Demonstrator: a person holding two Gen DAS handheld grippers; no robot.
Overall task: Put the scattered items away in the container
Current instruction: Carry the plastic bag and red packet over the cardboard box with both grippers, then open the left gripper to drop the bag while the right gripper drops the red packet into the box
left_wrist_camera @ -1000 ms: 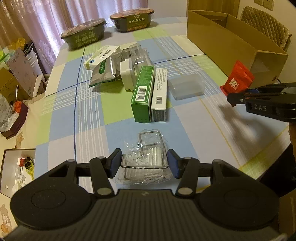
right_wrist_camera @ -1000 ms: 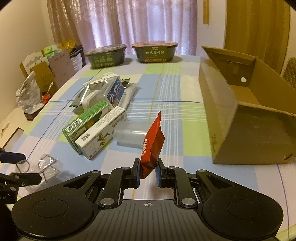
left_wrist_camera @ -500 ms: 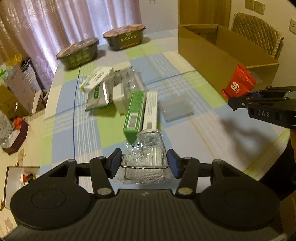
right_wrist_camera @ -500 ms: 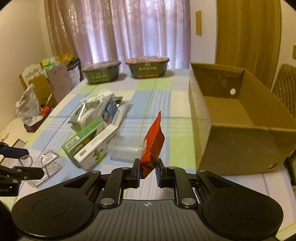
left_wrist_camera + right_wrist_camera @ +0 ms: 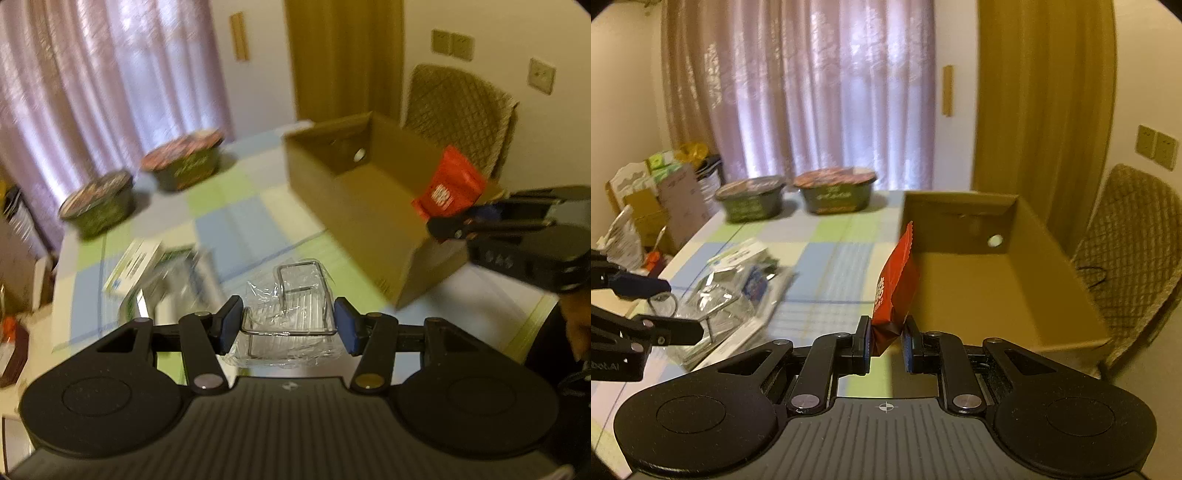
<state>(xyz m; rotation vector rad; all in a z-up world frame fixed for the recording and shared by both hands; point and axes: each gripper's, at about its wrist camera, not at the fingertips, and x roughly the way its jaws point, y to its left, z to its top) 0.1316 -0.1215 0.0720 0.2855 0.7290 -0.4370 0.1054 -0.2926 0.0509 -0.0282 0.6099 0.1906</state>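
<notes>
My left gripper is shut on a clear plastic packet with a wire frame inside, held up above the table. An open cardboard box stands ahead to the right. My right gripper is shut on the bottom of a red snack packet, which stands upright in front of the cardboard box, near its left wall. In the left wrist view the red packet hangs at the box's near right corner in the right gripper. The left gripper shows at the left edge of the right wrist view.
A pile of boxes and foil packs lies on the checked tablecloth left of the carton. Two green instant noodle bowls stand at the far edge. A quilted chair is right of the box. Clutter sits off the table's left.
Both grippers have risen and moved toward the cardboard box with their loads. The box's inside now shows, and the pile has dropped to the lower left.
</notes>
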